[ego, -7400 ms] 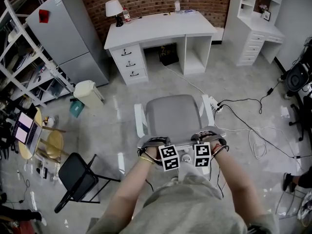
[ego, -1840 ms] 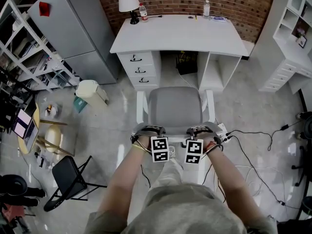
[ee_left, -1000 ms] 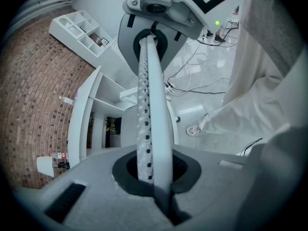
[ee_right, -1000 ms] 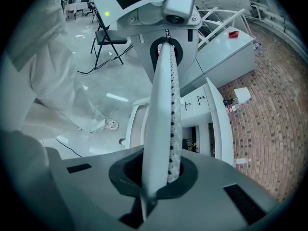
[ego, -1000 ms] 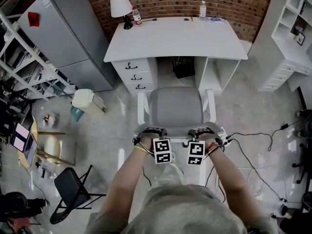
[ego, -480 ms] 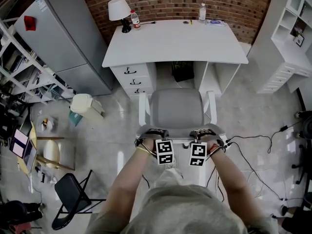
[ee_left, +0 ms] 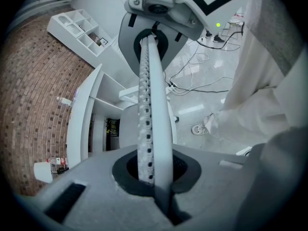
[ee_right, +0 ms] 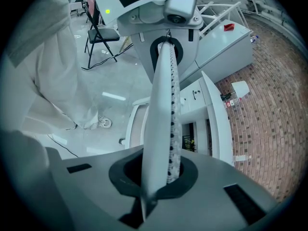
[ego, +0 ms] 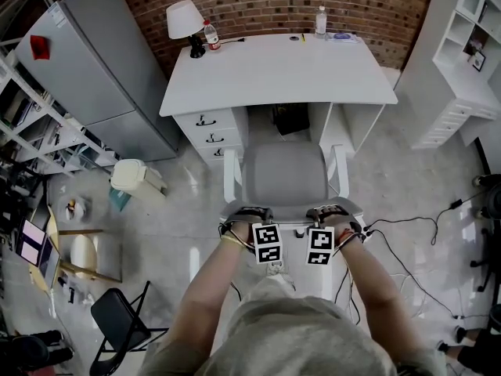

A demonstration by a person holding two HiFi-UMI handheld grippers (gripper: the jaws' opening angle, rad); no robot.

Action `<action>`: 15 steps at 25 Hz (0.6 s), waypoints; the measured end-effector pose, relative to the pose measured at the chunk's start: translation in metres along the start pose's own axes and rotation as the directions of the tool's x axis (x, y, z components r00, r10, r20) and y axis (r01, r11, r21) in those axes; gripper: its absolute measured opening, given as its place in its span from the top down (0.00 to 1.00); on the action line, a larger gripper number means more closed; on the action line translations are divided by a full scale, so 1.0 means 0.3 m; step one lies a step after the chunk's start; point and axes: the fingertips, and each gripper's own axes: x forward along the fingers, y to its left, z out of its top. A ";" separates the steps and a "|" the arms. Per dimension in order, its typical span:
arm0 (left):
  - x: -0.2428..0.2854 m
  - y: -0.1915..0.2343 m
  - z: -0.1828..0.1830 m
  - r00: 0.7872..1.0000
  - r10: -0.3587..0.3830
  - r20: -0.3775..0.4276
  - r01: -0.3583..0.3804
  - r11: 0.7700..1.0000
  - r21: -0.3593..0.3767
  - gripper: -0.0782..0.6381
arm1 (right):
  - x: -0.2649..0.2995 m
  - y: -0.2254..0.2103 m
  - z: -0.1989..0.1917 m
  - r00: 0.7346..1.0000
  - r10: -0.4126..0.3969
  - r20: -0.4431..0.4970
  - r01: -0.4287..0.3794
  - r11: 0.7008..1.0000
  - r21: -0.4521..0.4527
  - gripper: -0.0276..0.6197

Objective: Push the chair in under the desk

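The grey office chair point(ego: 284, 173) with white armrests faces the white desk point(ego: 278, 69); its seat front is just short of the kneehole beside the drawers point(ego: 207, 131). My left gripper point(ego: 266, 237) and right gripper point(ego: 319, 240) sit side by side at the top of the backrest point(ego: 291, 208), a hand on each. Marker cubes and hands hide where they touch it. In both gripper views the jaws lie together with nothing between them. The left gripper view shows the seat point(ee_left: 129, 129) and desk point(ee_left: 82, 124) ahead; the right gripper view shows the desk point(ee_right: 216, 124).
A lamp point(ego: 182, 18) and two bottles point(ego: 210, 34) stand at the desk's back. A black box point(ego: 291, 120) sits in the kneehole. A bin point(ego: 133, 180) and grey cabinet point(ego: 86, 77) are left; white shelving point(ego: 462, 61) and floor cables point(ego: 407, 233) right; a folding chair point(ego: 121, 323) behind left.
The chair, both grippers and I have moved towards the desk; the gap between seat front and desk edge has shrunk. Both grippers keep their place on the backrest, jaws unchanged.
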 end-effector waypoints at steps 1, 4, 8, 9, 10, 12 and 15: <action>0.003 0.007 -0.002 1.000 0.000 -0.001 0.000 1.000 0.000 0.87 | 0.004 -0.007 0.000 1.000 0.001 0.000 -0.001 1.000 0.001 0.94; 0.010 0.033 -0.004 1.000 0.000 -0.001 0.000 1.000 0.002 0.87 | 0.014 -0.031 -0.007 1.000 0.003 -0.001 -0.003 1.000 0.003 0.94; 0.026 0.075 -0.003 1.000 0.007 0.003 -0.007 1.000 0.005 0.87 | 0.032 -0.069 -0.020 1.000 -0.003 -0.004 0.003 1.000 0.004 0.94; 0.029 0.085 -0.006 1.000 0.008 0.003 -0.008 1.000 0.004 0.87 | 0.037 -0.079 -0.020 1.000 -0.003 -0.005 0.003 1.000 0.005 0.94; 0.032 0.092 -0.008 1.000 0.008 0.003 -0.008 1.000 0.004 0.87 | 0.042 -0.086 -0.021 1.000 -0.001 -0.006 0.001 1.000 0.005 0.94; 0.037 0.104 -0.011 1.000 0.009 0.001 -0.009 1.000 0.002 0.87 | 0.051 -0.097 -0.025 1.000 0.002 -0.009 -0.002 1.000 0.004 0.94; 0.046 0.126 -0.009 1.000 0.010 0.000 -0.010 1.000 0.000 0.87 | 0.061 -0.119 -0.037 1.000 0.000 -0.013 0.000 1.000 0.003 0.94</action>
